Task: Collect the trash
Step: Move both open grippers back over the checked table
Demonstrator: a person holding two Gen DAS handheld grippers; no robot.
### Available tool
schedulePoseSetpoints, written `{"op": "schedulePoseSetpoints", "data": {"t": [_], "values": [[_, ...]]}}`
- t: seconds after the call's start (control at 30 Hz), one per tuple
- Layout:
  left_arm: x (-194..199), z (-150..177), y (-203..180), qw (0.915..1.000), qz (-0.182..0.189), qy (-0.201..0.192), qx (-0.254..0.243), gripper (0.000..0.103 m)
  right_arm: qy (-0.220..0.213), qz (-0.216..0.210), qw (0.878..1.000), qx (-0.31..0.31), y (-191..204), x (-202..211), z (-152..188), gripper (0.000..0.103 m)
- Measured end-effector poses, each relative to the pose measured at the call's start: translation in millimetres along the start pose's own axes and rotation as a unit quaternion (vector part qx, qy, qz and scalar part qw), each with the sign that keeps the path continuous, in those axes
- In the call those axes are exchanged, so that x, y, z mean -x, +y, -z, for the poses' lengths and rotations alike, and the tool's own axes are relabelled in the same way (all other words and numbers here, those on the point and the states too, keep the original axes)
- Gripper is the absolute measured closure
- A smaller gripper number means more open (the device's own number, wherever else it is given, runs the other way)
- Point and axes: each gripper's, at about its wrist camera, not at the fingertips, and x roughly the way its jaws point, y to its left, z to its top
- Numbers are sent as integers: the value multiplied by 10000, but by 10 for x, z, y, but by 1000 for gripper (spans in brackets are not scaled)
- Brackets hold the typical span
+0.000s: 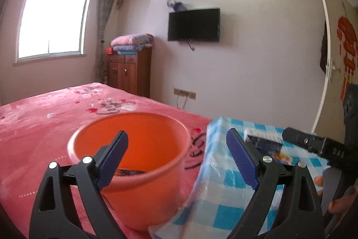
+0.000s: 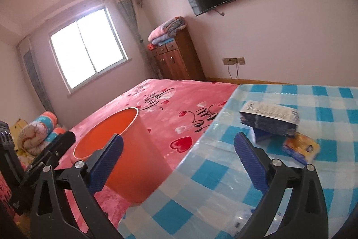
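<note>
An orange bucket (image 1: 134,145) (image 2: 125,149) stands on the pink bed beside the table, with something dark at its bottom. On the blue-checked table (image 2: 290,176) lie a dark blue box with a white printed top (image 2: 268,120) (image 1: 264,141) and a yellow and blue packet (image 2: 301,147) (image 1: 283,157). My left gripper (image 1: 176,133) is open over the bucket's near rim and the table corner, nothing between its fingers. My right gripper (image 2: 179,136) is open above the table's left edge, short of the box and packet, and holds nothing.
The pink bedspread with hearts (image 2: 179,100) fills the middle. A wooden cabinet (image 1: 129,71) with folded blankets stands by the far wall under a wall television (image 1: 193,25). A rolled quilt (image 2: 38,133) lies at the left. A hand (image 1: 320,183) grips the right tool's handle.
</note>
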Motion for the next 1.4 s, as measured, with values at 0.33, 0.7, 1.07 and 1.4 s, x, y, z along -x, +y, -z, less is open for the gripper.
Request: {"op": "schedulePoseSetpoints", "data": {"t": [0.33, 0.7, 1.07, 1.4], "values": [[11, 200, -350, 9991, 139, 383, -68, 13, -85, 235, 9996, -128, -346, 335, 192, 5], [6, 287, -619, 9976, 271, 638, 83, 13, -217, 548, 9983, -7, -599, 605, 346, 5], [-47, 332, -915, 9945, 370, 976, -125, 13, -357, 601, 9975, -125, -849, 786, 358, 5], [-130, 401, -1156, 9904, 462, 1253, -349, 13, -324, 714, 9965, -277, -1083, 844, 363, 5]]}}
